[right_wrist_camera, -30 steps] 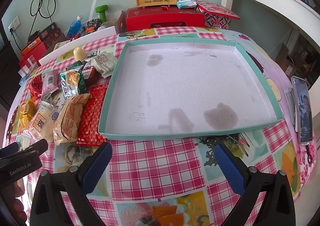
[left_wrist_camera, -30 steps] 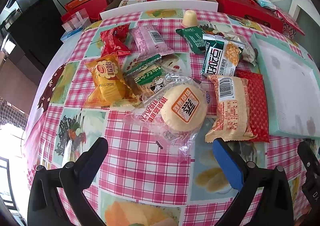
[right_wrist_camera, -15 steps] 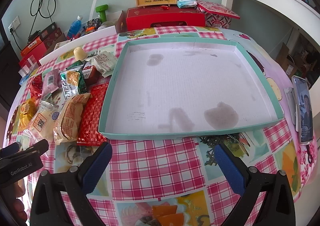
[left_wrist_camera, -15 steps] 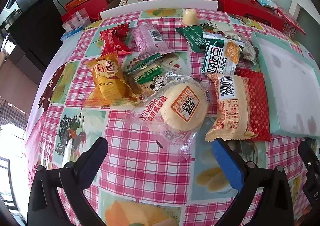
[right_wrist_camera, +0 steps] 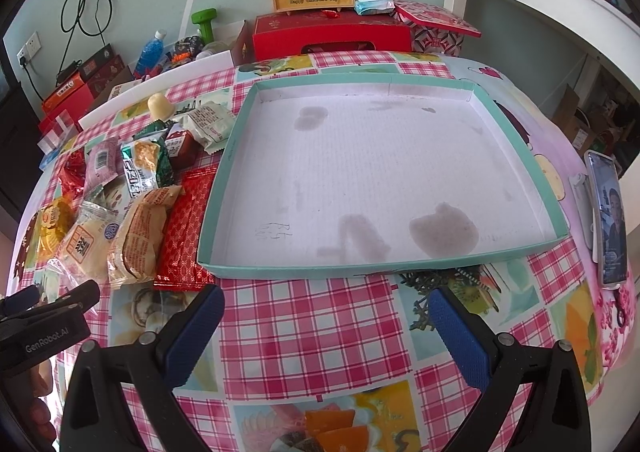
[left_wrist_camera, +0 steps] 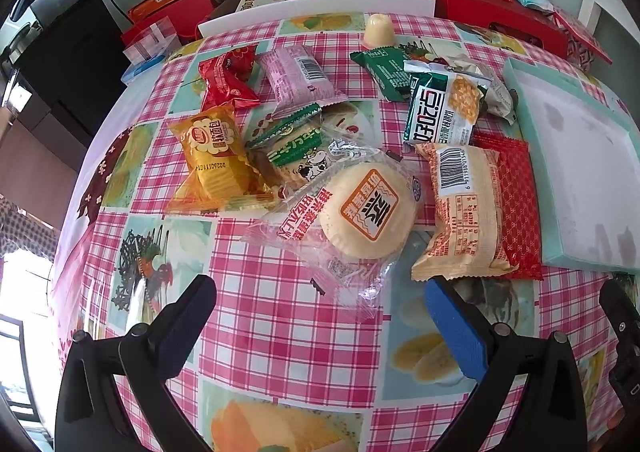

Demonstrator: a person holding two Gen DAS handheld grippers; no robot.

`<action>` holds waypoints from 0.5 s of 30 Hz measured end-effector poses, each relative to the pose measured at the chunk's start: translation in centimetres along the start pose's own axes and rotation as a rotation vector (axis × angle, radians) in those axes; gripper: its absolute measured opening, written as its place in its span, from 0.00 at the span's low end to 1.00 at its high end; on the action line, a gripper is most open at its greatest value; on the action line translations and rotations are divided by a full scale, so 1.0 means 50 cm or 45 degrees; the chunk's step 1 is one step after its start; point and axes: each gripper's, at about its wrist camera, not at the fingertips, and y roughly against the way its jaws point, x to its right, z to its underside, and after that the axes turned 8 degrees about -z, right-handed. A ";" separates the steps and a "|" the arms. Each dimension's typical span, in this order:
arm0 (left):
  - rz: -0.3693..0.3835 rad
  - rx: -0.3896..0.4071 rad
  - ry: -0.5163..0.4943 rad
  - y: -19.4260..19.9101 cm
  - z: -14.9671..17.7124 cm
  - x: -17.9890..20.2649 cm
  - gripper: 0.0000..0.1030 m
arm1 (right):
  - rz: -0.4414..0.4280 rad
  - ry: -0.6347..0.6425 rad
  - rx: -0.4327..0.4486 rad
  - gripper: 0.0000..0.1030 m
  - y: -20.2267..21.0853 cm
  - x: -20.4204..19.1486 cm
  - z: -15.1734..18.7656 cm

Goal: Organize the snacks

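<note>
Not much has changed since a second ago: the left gripper point(left_wrist_camera: 320, 306) has crept a touch closer to the snack pile, and the right gripper point(right_wrist_camera: 326, 308) hasn't budged. Both sets of fingers are spread wide with nothing in them, blue ribbed pads facing inward. Straight ahead of the left fingers sits the round bun point(left_wrist_camera: 366, 212), pale and domed in a crinkly clear wrapper with an orange label. Just past the right fingertip of that gripper is a puffy tan bread packet point(left_wrist_camera: 464, 212) lying on a flat red foil pouch point(left_wrist_camera: 518, 204). Further out there's a glossy yellow bread bag point(left_wrist_camera: 216, 156). Ahead of the right fingers is the teal-rimmed cardboard tray point(right_wrist_camera: 400, 266), shallow, square, stained white inside. The surface point(right_wrist_camera: 304, 332) wears a shiny pink-checked plastic cloth.
</note>
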 end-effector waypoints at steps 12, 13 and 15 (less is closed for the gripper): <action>-0.003 -0.002 -0.003 0.000 0.001 0.002 1.00 | 0.001 0.001 0.001 1.00 0.000 0.000 0.000; -0.003 -0.002 -0.003 0.000 0.001 0.002 1.00 | 0.001 0.000 0.001 1.00 0.000 0.000 0.000; -0.002 -0.002 -0.003 0.000 0.001 0.002 1.00 | 0.001 0.000 0.001 1.00 0.000 0.000 0.000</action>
